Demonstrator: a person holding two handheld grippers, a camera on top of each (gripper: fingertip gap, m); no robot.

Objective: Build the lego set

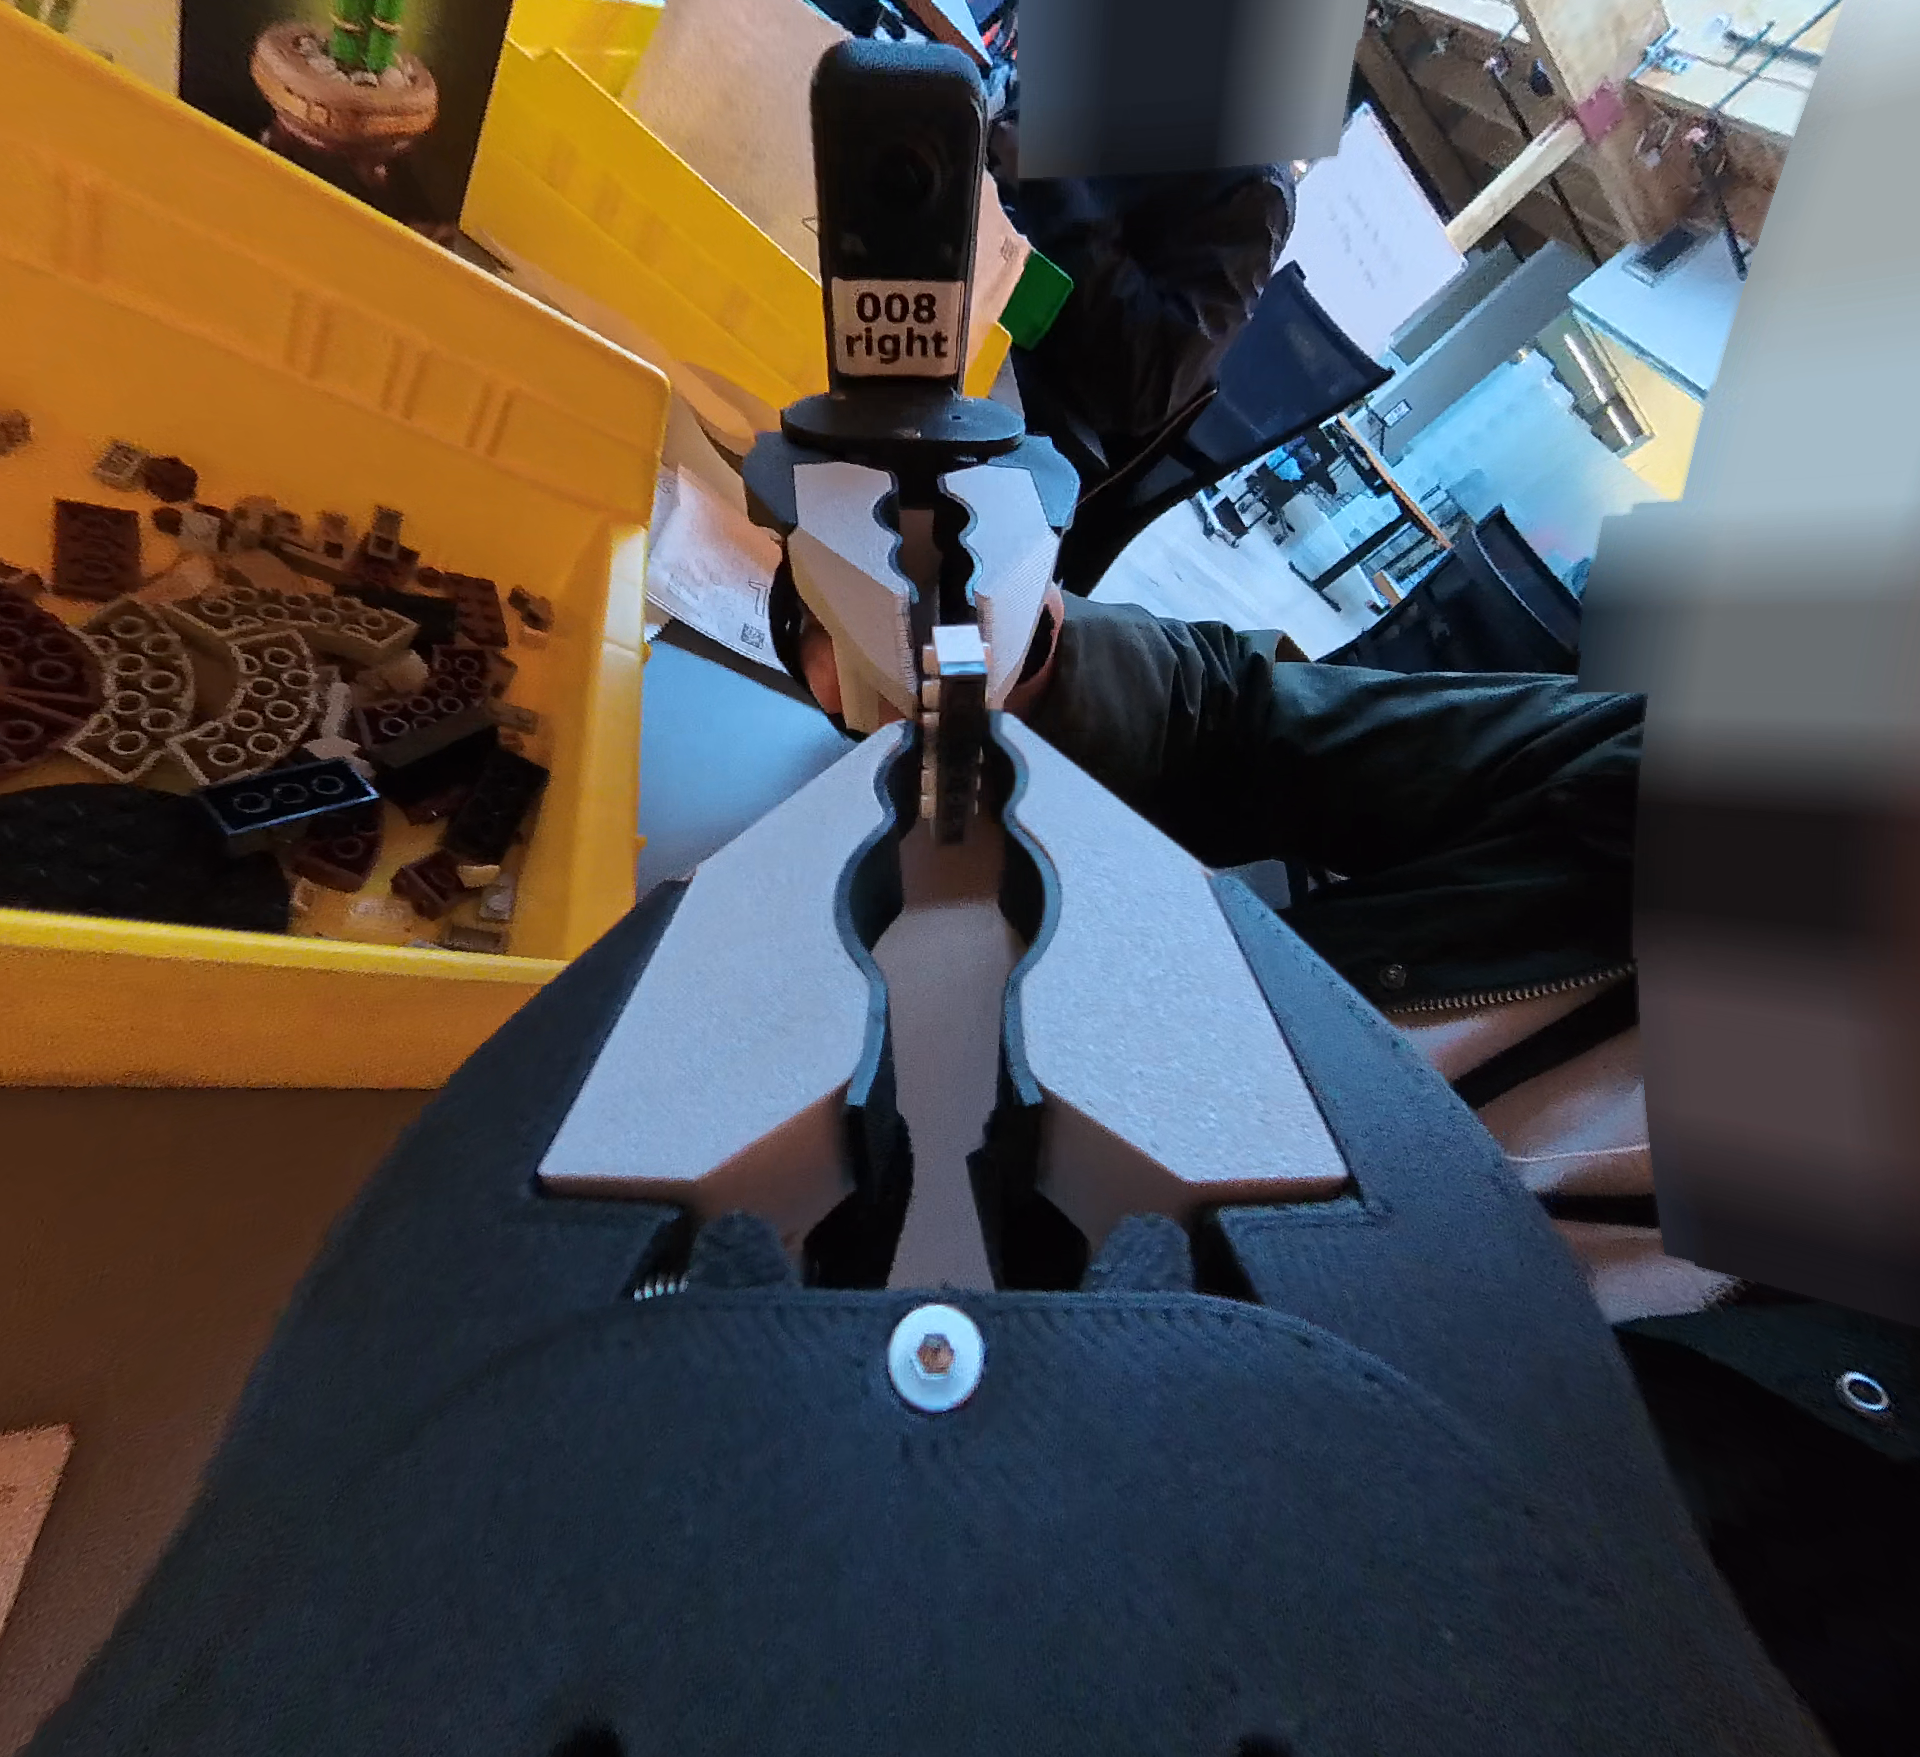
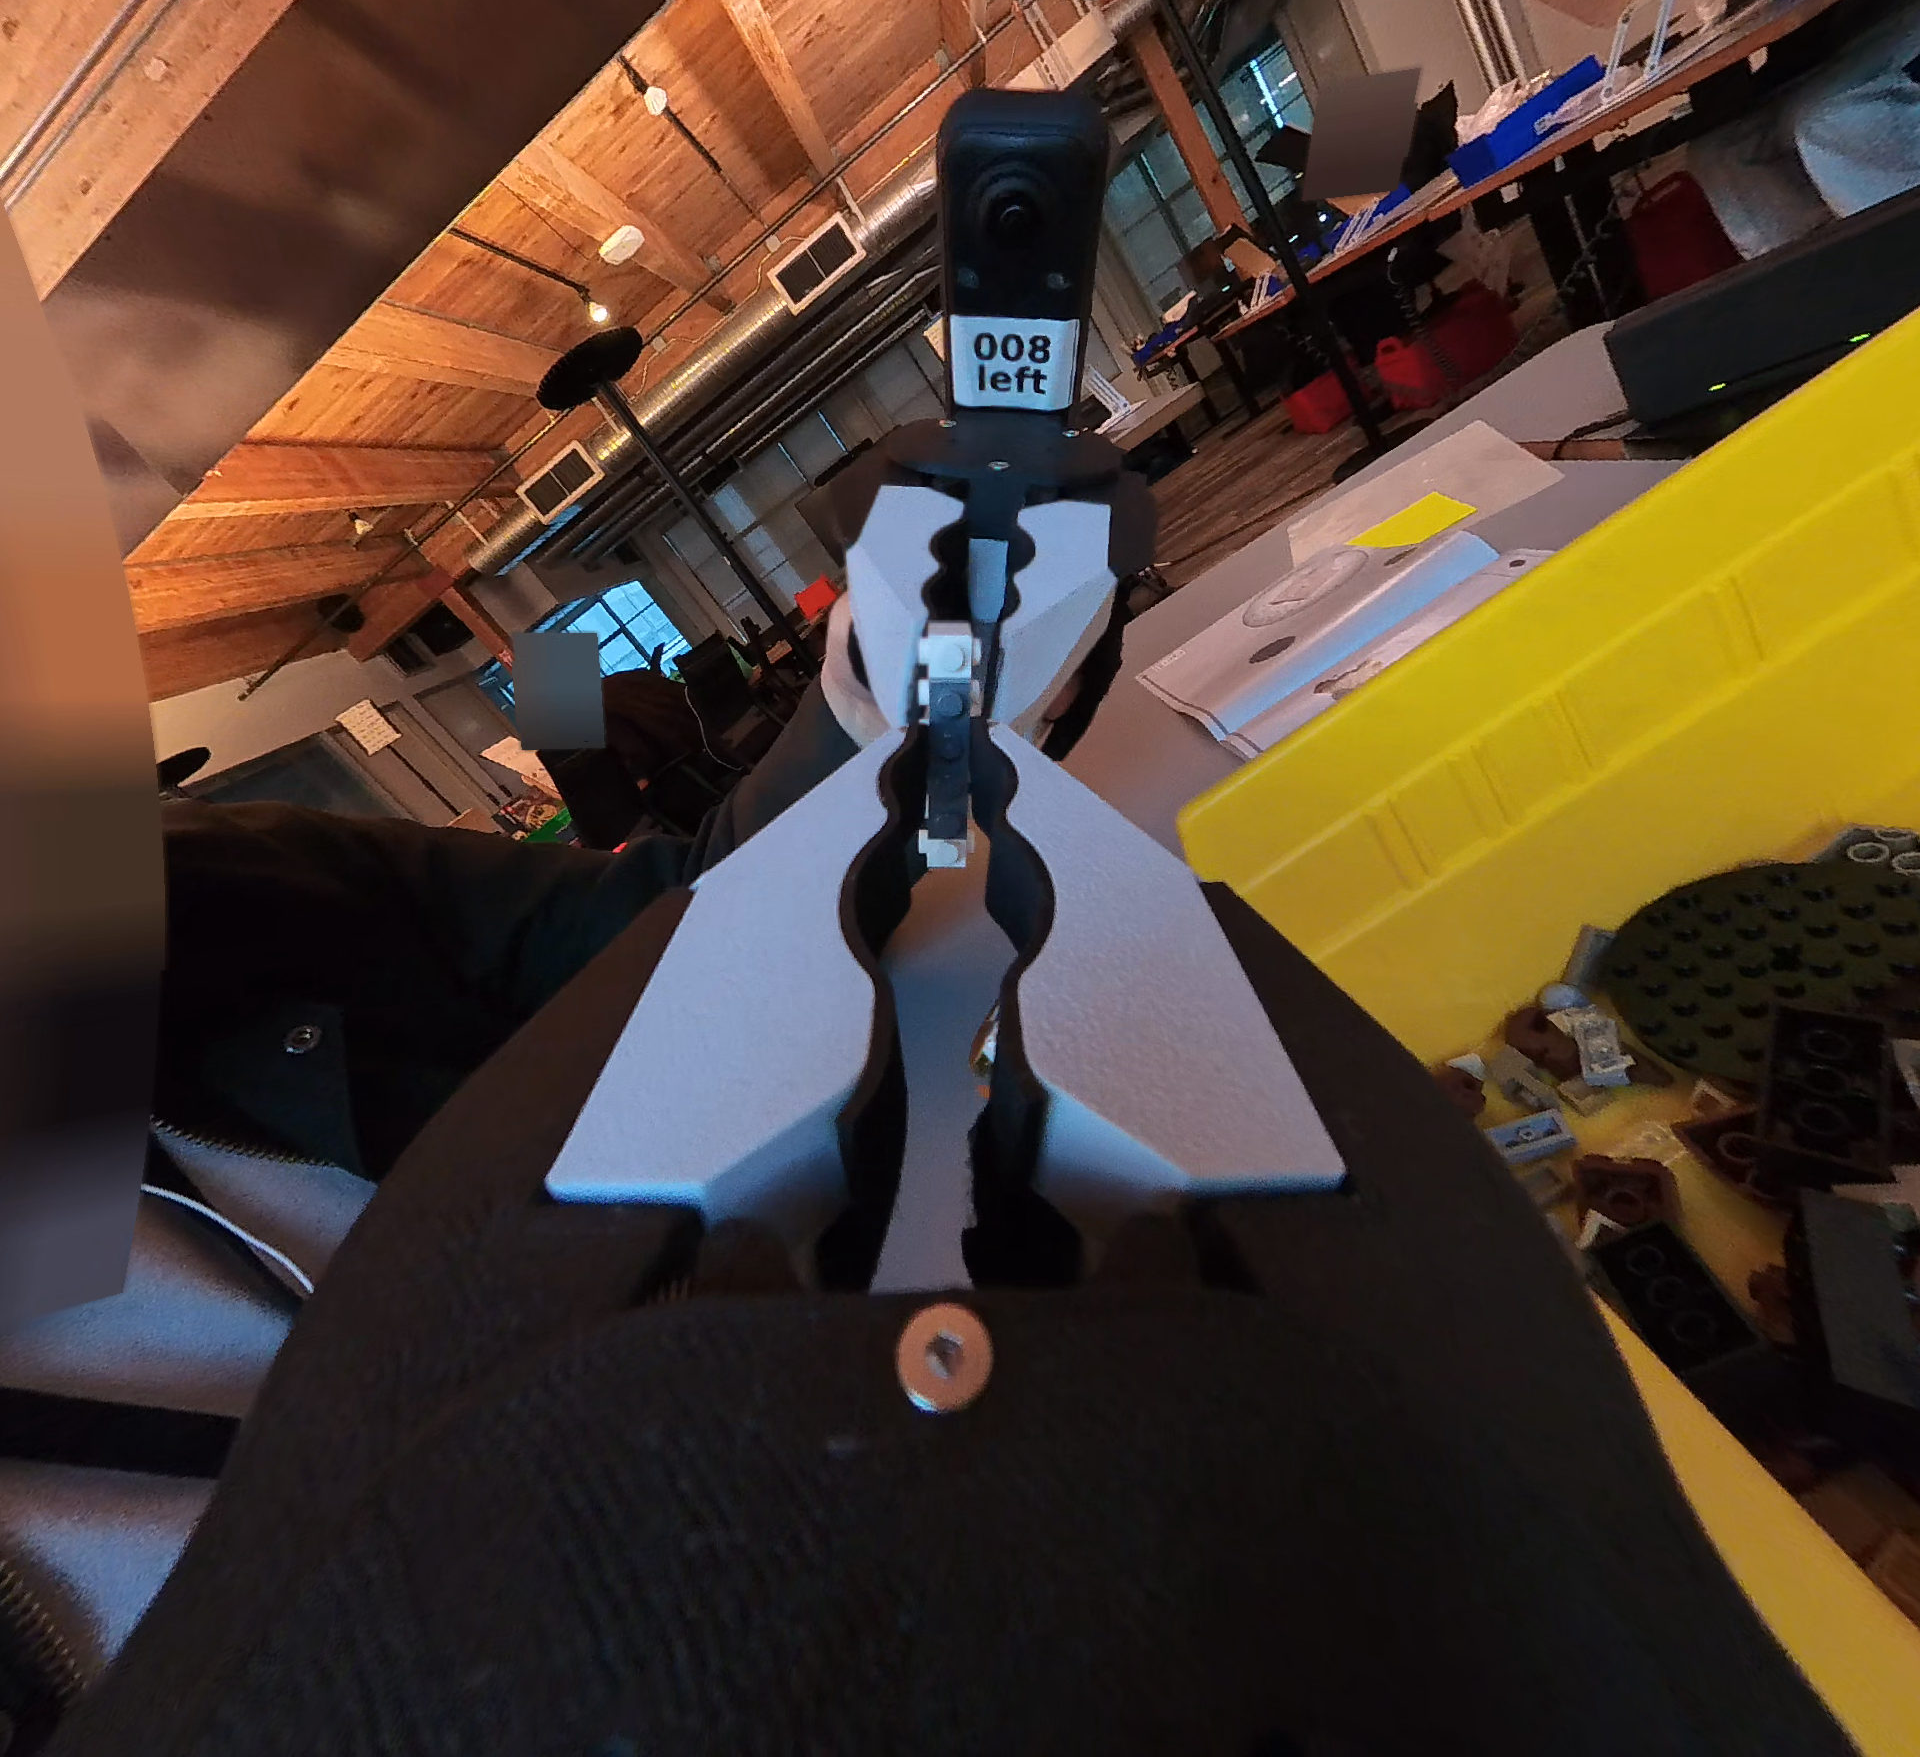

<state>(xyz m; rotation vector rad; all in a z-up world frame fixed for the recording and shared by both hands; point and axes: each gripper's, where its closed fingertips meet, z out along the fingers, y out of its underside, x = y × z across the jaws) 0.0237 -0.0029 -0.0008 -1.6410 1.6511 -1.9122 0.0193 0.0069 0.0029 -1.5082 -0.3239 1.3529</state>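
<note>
Evidently pinched from both ends: left gripper (image 1: 951,762) and right gripper (image 2: 951,772) tip to tip, each clamped on the thin black-and-white lego strip (image 1: 951,751), held aloft beside the yellow bin (image 1: 312,336). Light, stiff, apt to unsnap; best gripped across flat faces.

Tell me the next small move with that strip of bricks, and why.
Probably press the grippers gently toward each other to seat the white end brick on the dark plate strip: both the left gripper and right gripper clamp it, meeting tip to tip.
</note>
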